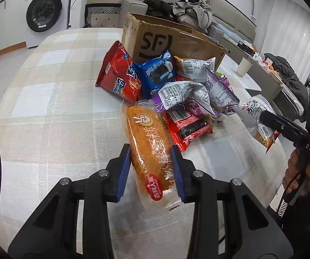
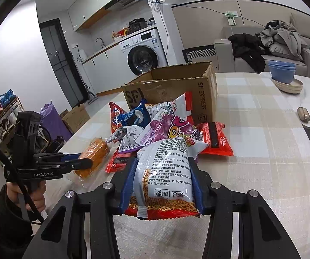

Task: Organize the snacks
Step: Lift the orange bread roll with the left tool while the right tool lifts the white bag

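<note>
We've got left gripper clamped on cake pack, right gripper on noodle-snack bag; pile still outside box.

Big rounded surface under a pale plaid cloth, with an open SF Express cardboard box standing toward the far side and a heap of snack packs spilled right in front of it: red chip bag and blue cookie pack leaning against the box, purple and silver packs jumbled in the middle, a flat red pack at the edge of the heap. Over by the far right edge, stacked blue bowls on beige plates, plus a small tan pouch lying nearer, well apart from the heap.
</note>
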Tool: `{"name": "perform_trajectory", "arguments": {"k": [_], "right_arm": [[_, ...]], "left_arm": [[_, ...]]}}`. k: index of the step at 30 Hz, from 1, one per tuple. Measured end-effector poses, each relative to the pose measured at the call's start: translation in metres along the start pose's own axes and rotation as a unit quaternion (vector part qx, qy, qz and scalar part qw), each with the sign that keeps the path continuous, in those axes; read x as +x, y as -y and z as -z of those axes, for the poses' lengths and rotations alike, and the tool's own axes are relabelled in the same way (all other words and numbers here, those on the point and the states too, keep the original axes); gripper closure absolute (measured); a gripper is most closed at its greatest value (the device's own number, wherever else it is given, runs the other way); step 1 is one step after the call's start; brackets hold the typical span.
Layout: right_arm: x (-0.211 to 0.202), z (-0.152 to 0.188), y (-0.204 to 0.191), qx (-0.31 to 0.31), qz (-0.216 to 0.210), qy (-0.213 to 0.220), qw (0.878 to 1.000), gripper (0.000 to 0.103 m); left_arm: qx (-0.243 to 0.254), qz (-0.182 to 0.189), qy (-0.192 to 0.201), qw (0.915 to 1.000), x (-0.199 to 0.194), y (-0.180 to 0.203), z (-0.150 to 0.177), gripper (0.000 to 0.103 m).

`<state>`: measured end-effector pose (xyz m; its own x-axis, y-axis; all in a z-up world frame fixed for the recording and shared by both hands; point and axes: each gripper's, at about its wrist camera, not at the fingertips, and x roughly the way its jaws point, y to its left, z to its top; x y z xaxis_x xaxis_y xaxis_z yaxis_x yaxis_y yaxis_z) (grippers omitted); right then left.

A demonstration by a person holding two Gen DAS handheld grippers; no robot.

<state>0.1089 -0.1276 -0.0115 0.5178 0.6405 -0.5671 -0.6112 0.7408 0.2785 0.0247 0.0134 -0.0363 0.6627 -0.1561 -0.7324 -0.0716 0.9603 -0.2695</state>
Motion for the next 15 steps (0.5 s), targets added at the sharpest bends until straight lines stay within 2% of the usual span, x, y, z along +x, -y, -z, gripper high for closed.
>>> {"name": "perform_trajectory", "arguments": {"k": [5, 15], "right_arm": [[0.005, 0.001, 0.003, 0.001, 0.002, -0.006, 1.000, 0.057], [-0.008, -0.002, 0.008, 0.005, 0.014, 0.012, 1.000, 0.057]], "left_arm": [[-0.003, 0.000, 0.003, 1.0000, -0.005, -0.005, 0.001, 0.070], [-0.006, 0.002, 0.013, 0.9999, -0.021, -0.011, 0.007, 0.071]]}}
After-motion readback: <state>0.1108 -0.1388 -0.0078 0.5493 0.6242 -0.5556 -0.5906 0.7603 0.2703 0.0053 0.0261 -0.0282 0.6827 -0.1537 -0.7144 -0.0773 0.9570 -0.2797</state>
